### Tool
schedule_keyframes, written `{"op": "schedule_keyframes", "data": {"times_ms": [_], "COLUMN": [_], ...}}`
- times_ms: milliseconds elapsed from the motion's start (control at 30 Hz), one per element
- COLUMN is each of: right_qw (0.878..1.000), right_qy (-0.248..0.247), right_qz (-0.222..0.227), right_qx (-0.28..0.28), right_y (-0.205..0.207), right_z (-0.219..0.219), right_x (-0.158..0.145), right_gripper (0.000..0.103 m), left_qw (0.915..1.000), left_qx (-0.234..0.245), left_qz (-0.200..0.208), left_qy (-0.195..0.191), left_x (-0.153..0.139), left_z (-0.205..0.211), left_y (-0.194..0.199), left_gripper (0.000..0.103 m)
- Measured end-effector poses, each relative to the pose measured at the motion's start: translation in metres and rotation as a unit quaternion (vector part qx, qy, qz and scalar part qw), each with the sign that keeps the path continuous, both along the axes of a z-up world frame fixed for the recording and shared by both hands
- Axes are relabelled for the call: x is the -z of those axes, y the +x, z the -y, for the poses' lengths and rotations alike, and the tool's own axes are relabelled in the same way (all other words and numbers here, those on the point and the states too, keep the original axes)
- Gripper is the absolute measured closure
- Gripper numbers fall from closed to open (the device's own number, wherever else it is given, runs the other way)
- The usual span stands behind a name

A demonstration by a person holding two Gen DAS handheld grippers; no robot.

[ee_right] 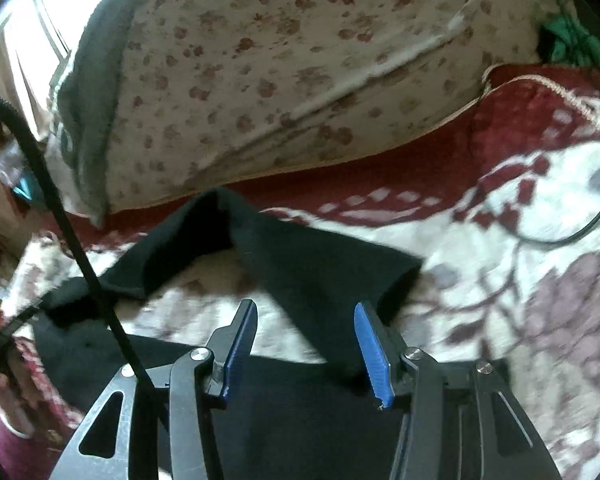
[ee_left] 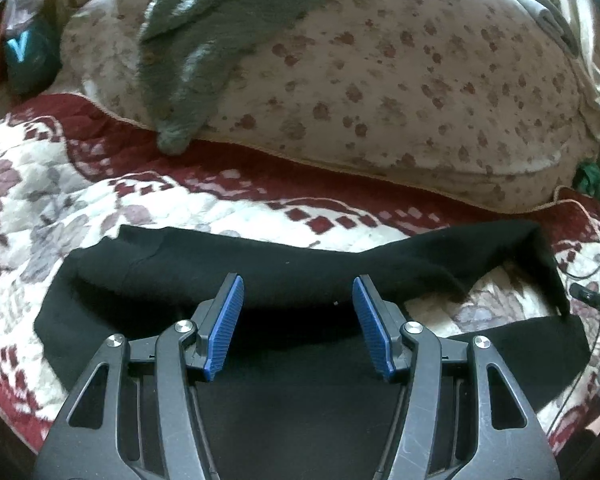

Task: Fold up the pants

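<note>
Black pants (ee_left: 228,264) lie spread across a red and white floral quilt (ee_left: 40,200). One leg is bent over itself, its end reaching right. My left gripper (ee_left: 298,304) is open, hovering over the middle of the pants with nothing between its blue pads. In the right wrist view the folded-over leg end (ee_right: 320,272) lies just ahead of my right gripper (ee_right: 306,332), which is open and empty above the black cloth.
A large cream pillow with brown spots (ee_left: 380,80) lies behind the pants, with a grey knit garment (ee_left: 204,40) draped on it. A black cable (ee_right: 60,208) crosses the left of the right wrist view. Another thin cable (ee_right: 572,236) lies on the quilt at right.
</note>
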State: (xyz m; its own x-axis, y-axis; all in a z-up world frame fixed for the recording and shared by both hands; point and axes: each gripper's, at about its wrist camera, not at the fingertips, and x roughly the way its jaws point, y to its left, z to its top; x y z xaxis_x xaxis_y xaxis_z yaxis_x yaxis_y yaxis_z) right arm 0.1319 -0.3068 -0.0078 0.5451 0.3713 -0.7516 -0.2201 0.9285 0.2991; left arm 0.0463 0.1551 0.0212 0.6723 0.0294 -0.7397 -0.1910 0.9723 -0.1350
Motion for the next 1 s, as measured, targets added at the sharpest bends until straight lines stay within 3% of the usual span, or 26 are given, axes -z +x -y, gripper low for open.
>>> {"op": "schedule_keyframes", "data": {"times_ms": [233, 567, 833, 1000], "right_qw": [0.999, 0.998, 1.0, 1.0], "right_qy": [-0.021, 0.059, 0.03, 0.015], "right_qz": [-0.002, -0.003, 0.001, -0.001], "right_qx": [-0.026, -0.007, -0.001, -0.019], "right_y": [0.011, -0.005, -0.014, -0.011], "right_z": [0.004, 0.022, 0.04, 0.026], "right_x": [0.006, -0.011, -0.018, -0.011], "right_gripper": [0.049, 0.049, 0.049, 0.049], "left_qw": [0.999, 0.9985, 0.9984, 0.9975], "left_qx": [0.043, 0.053, 0.052, 0.063], "left_qz": [-0.016, -0.016, -0.021, -0.034], "left_qy": [0.003, -0.004, -0.004, 0.001], "left_x": [0.0, -0.002, 0.004, 0.008], "left_z": [0.005, 0.011, 0.013, 0.018], "left_y": [0.018, 0.007, 0.003, 0.012], "left_gripper": [0.046, 0.046, 0.046, 0.046]}}
